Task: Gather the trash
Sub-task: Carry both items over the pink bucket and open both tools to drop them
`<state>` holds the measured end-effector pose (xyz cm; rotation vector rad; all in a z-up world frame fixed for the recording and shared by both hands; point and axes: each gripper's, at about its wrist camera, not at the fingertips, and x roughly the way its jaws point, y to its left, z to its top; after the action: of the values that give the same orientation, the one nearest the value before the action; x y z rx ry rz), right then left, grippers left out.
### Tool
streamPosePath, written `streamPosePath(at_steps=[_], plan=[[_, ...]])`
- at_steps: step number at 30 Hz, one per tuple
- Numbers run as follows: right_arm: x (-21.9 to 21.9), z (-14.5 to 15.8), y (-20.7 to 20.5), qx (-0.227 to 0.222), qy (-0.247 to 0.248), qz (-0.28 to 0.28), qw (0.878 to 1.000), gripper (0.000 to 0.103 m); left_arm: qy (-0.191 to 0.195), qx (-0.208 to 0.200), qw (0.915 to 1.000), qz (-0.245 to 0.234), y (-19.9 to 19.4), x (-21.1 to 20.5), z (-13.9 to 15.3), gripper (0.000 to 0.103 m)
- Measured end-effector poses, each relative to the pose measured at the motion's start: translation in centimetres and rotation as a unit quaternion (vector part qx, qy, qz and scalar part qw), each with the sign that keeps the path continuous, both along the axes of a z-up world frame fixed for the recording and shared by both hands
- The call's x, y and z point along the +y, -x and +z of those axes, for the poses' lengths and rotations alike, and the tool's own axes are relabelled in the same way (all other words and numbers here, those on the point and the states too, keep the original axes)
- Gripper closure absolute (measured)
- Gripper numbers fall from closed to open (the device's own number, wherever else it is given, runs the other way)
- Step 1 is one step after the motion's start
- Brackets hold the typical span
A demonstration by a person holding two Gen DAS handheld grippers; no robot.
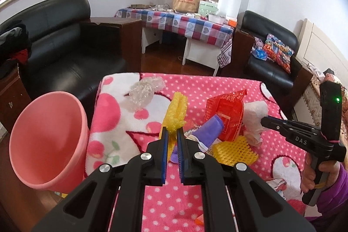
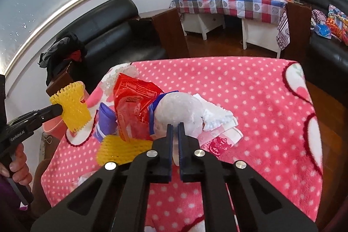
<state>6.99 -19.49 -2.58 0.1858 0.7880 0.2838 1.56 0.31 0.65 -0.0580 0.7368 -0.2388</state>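
My left gripper (image 1: 171, 134) is shut on a yellow foam net (image 1: 176, 111) and holds it above the pink dotted blanket (image 1: 217, 84); it also shows in the right wrist view (image 2: 74, 109). My right gripper (image 2: 175, 129) is shut on a crumpled white plastic wad (image 2: 178, 110), seen from the left as a white wad (image 1: 254, 116). A red wrapper (image 2: 132, 101), a purple packet (image 2: 106, 121) and a second yellow foam net (image 2: 121, 150) lie in a pile. A clear bubble-wrap piece (image 1: 145, 90) lies further back.
A pink bin (image 1: 47, 140) stands at the table's left edge. Black sofas (image 1: 63, 40) stand behind and to the right. A checked-cloth table (image 1: 184, 23) with a paper bag is at the back. A printed tissue packet (image 2: 219, 140) lies by the pile.
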Motion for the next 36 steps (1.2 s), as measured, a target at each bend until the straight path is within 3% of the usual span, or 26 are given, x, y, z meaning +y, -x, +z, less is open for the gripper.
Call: streamPosePath(at_steps=[9, 18, 26, 36], plan=[[1.1, 5.4, 3.1, -0.065, 0.009, -0.008, 0.998, 0.099, 0.027, -0.04, 0.9987, 0.018, 2.0, 2.8, 2.4, 0.096], [10.5, 9.4, 2.2, -0.109, -0.002, 0.089, 0.99, 0.099, 0.03, -0.084, 0.9926, 0.083, 4.6, 9.4, 5.2, 0.096], [21.7, 8.0, -1.1, -0.07, -0.027, 0.19, 0.979, 0.099, 0.018, -0.076, 0.9848, 0.155, 5.3, 16.8, 4.8, 0.096], [32.0, 3.4, -4.5, 0.005, -0.003, 0.247, 0.969, 0.099, 0.008, 0.001, 0.9797, 0.201, 2.1, 22.1, -0.1, 0.096]])
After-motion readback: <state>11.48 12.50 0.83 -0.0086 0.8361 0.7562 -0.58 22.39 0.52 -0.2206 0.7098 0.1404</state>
